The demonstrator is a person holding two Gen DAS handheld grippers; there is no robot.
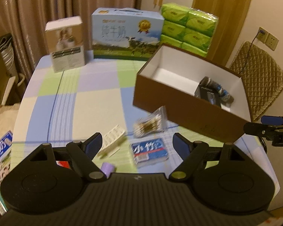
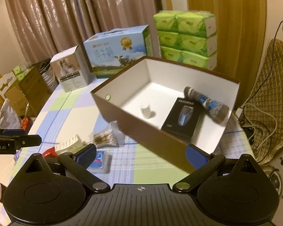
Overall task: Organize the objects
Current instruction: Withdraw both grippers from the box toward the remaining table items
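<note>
Two tools, left [image 1: 135, 143] and right [image 2: 140, 153], wide open, empty, over checked tablecloth [image 1: 88, 101], curtains [image 1: 47, 5] behind.

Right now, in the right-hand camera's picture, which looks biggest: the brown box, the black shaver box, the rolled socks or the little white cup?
1. Brown box
2. Black shaver box
3. Rolled socks, not far behind the shaver box
4. White cup
</note>
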